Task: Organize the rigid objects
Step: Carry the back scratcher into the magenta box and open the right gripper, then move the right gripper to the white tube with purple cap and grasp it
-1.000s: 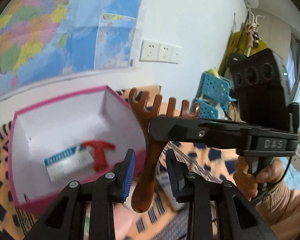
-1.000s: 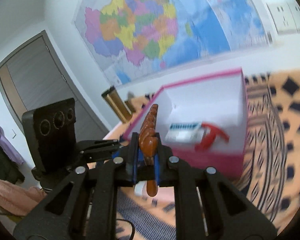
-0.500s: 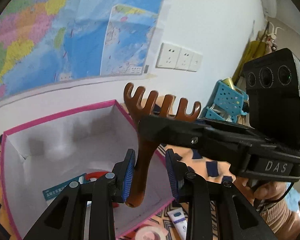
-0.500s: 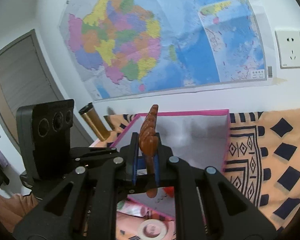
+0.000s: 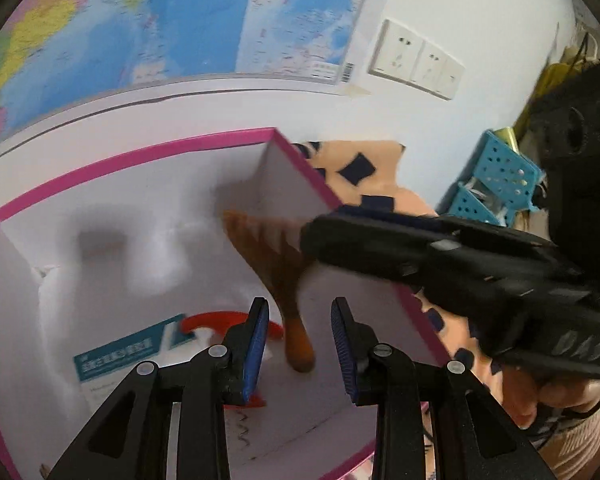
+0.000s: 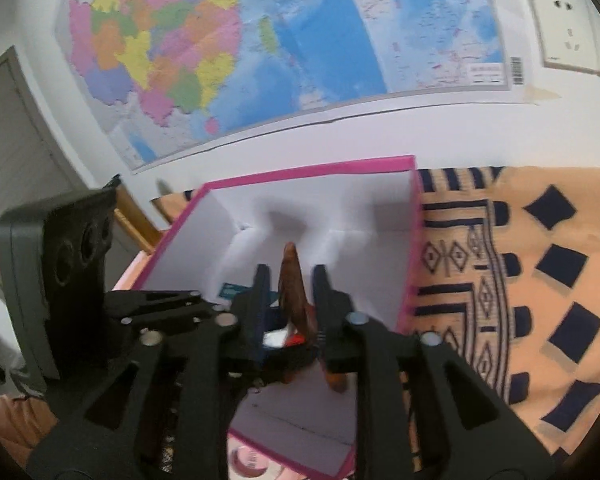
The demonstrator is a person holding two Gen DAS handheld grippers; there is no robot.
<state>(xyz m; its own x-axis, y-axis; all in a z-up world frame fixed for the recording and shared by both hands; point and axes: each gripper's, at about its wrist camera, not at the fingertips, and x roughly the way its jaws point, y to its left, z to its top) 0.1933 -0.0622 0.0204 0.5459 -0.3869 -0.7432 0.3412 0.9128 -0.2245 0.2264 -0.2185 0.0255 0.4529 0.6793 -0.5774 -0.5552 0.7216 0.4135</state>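
A brown wooden comb (image 5: 288, 292) hangs teeth-up and blurred inside the pink-rimmed white box (image 5: 140, 152). Its handle end is low over the box floor. My right gripper (image 6: 290, 276) reaches over the box (image 6: 308, 166) and its jaws are opening. The comb (image 6: 292, 288) stands between the fingers with a gap on each side. My left gripper (image 5: 300, 312) hovers over the near part of the box, jaws slightly apart, nothing between them. A red hooked piece (image 5: 216, 318) and a blue-and-white pack (image 5: 116, 356) lie on the box floor.
The box sits against the wall under a map, on an orange cloth (image 6: 520, 280) with dark patterns. A blue perforated basket (image 5: 496, 184) stands to the right, below the wall sockets (image 5: 416, 62). A hand (image 5: 520, 396) holds the right gripper's handle.
Both grippers have come forward and down over the box. The comb, clamped upright in the right gripper before, now sits lower inside the box with the right jaws parted around it.
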